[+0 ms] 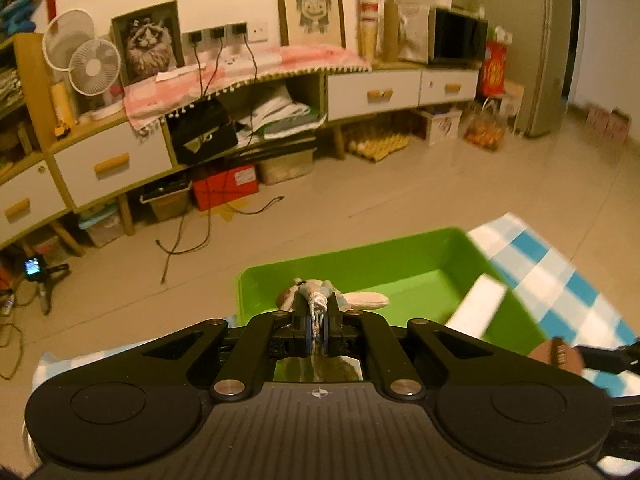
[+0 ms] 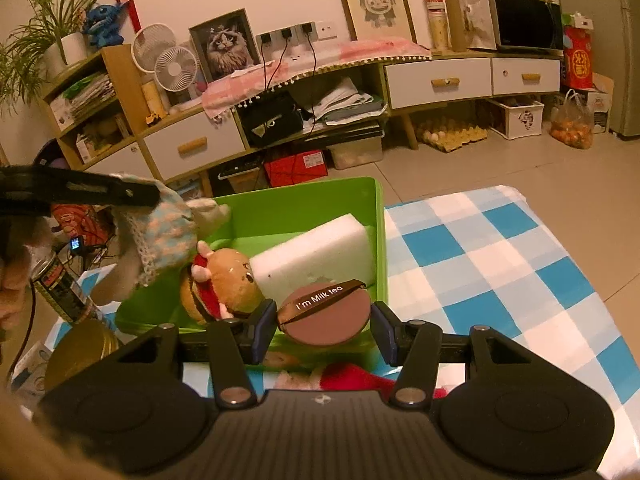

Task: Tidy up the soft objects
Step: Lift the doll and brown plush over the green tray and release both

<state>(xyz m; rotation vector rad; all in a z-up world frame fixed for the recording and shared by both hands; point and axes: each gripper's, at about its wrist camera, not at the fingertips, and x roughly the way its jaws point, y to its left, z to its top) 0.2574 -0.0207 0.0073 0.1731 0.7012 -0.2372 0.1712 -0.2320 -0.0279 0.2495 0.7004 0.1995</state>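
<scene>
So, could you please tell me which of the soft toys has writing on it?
The round brown milk tea plush between the right jaws: its dark ribbon reads "I'm Milk tea". The burger plush and the checked-dress doll show none.

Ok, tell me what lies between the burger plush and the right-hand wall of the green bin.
The white foam block lies there, inside the green bin, between the burger plush and that wall. The right wrist view shows it.

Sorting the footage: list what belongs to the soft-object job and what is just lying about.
Job: green bin; burger plush; white foam block; brown milk-tea cushion; plush doll in checked dress.

Lying about: metal can; gold tin; checked tablecloth.
</scene>
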